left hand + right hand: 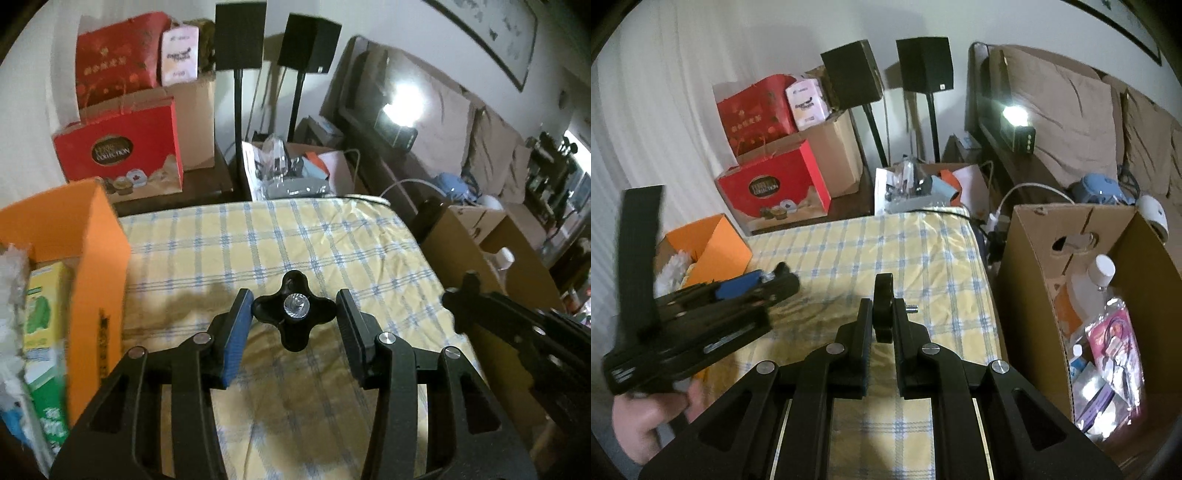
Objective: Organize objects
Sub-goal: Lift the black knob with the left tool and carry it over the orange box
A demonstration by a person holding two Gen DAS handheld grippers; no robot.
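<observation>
Both hand-held grippers hang over a bed covered in a yellow-and-blue checked sheet (295,236), each carrying a black four-lobed star knob. In the left wrist view, the left gripper (293,314) pinches its star knob (293,312) flat-on, the blue pad on one finger and the black pad on the other pressing opposite lobes, with the shiny screw end facing the camera. In the right wrist view, the right gripper (882,314) is squeezed tight on a second star knob (882,310) held edge-on, its short threaded stud sticking out to the right. The same view shows the left gripper at the left edge, blurred, with a hand (653,417) gripping it from below. An open orange box (92,258) stands at the left edge of the bed, holding a green-and-yellow carton (44,325) and some white fluffy material. To the right of the bed stands an open cardboard box (1034,295) containing a clear bottle with a white cap (1097,280) and plastic-wrapped packets.
</observation>
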